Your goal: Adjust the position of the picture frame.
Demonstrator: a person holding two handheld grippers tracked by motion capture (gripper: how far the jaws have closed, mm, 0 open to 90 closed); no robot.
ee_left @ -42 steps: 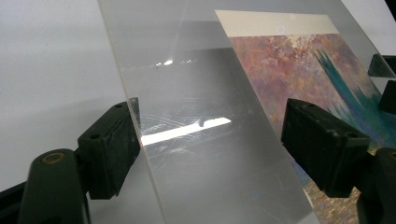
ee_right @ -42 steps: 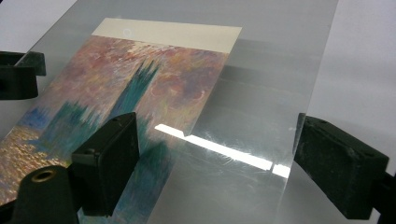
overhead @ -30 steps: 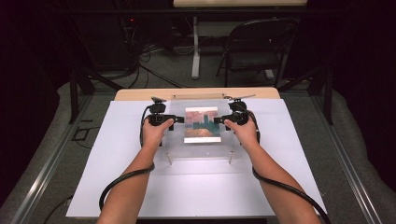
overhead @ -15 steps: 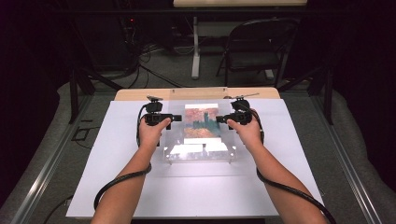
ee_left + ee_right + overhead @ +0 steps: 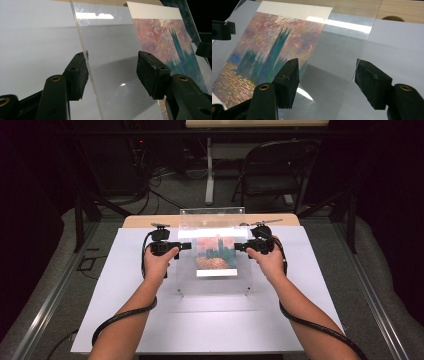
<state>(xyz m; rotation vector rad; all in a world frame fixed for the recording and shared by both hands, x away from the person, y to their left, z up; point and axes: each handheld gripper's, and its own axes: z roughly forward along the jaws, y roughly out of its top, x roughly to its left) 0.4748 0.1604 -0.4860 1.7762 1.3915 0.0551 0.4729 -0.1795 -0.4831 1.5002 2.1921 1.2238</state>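
The left gripper (image 5: 186,246) is being kept spread wide at the left edge of the clear acrylic sheet (image 5: 215,285), so nothing's actually being pinched. The sheet is being tilted over the painted print (image 5: 216,256) mid-table. The right gripper (image 5: 239,246) is likewise being held unclenched around the right edge.
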